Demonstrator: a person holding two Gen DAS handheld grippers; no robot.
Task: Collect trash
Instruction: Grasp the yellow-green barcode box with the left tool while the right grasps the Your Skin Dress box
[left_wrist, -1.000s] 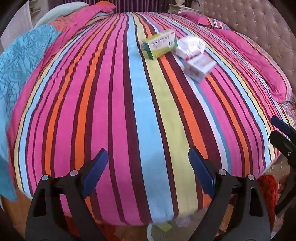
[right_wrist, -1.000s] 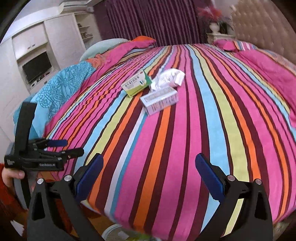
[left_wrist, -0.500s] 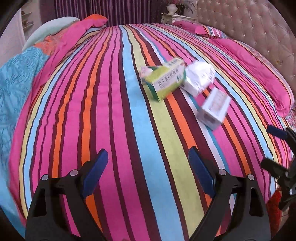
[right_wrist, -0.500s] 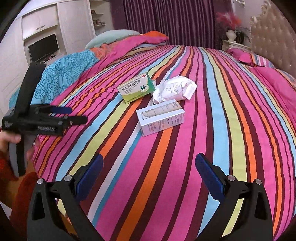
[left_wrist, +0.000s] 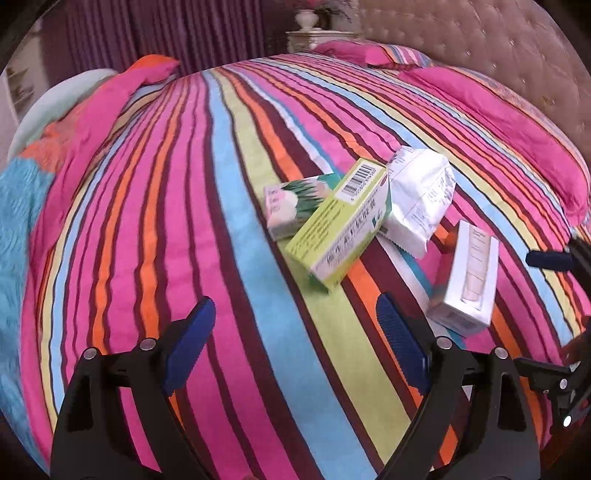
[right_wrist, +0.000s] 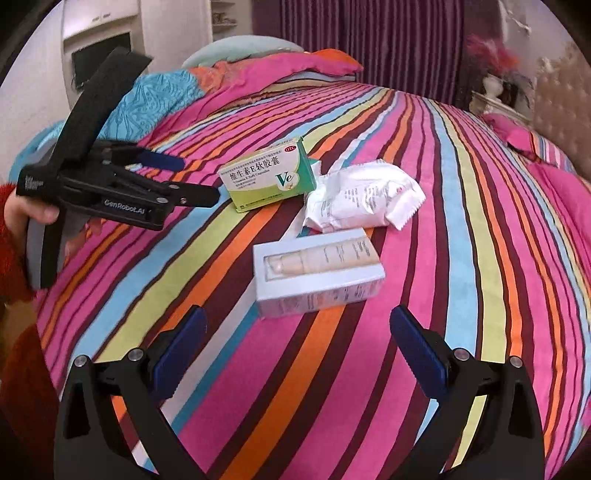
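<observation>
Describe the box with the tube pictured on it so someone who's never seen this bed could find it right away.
On the striped bedspread lies a small cluster of packaging. The pale box is the piece nearest the right gripper, just in front of the crumpled white wrapper. Unlike the green and white medicine box behind, it is pale blue-white with a cream tube pictured on top.

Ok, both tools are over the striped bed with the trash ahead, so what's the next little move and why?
Probably ease the right tool forward and down onto the white tube box. It lies just ahead of the tool, apart from the green box and white packet, and the tool is open and empty.
</observation>
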